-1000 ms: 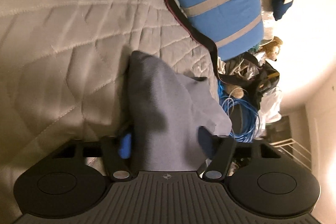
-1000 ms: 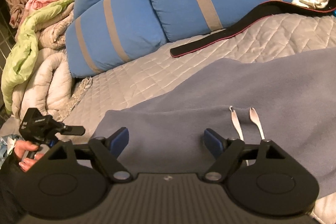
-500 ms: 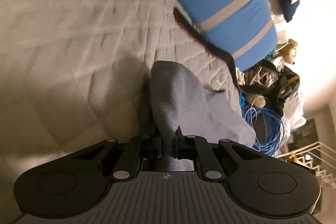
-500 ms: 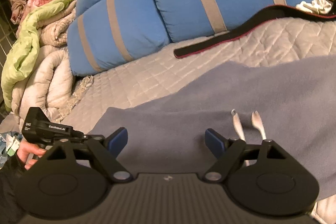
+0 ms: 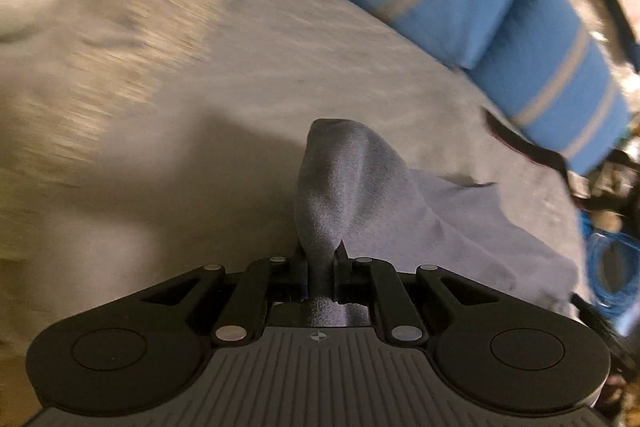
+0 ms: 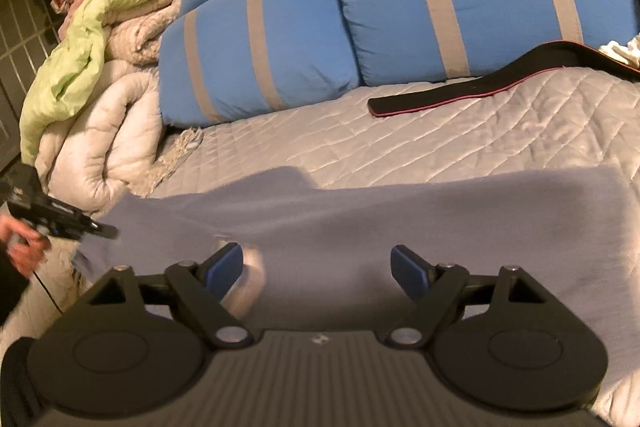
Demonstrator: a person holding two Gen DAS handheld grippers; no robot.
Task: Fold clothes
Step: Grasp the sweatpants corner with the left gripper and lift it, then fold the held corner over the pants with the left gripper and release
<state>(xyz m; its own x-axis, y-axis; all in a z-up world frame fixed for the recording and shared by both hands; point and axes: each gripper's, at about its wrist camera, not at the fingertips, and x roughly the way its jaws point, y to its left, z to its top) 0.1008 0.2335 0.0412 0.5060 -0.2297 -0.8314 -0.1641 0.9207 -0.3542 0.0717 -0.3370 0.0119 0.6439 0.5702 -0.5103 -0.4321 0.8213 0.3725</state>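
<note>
Left wrist view: left tool (image 5: 322, 267), fingers pinched onto a raised fold of grey-blue garment (image 5: 340, 179), which trails to 4 o'clock across the quilted bed (image 5: 260, 75). Right wrist view: right tool (image 6: 316, 267), fingers wide apart, holding nothing, above the spread garment (image 6: 400, 215); blue pillows (image 6: 360, 27) at 12 o'clock.

blue striped pillows (image 6: 360, 27) | black strap (image 6: 500, 83) on quilted bedspread (image 6: 400, 147) | green sheet (image 6: 80, 39) on bundled comforter (image 6: 112, 131)

Two black handheld grippers, left gripper (image 5: 320, 269) and right gripper (image 6: 317, 267): ribbed grey housings, silver pivot screws, blue finger pads (image 6: 408, 269); dark sleeve (image 6: 10, 283).
</note>
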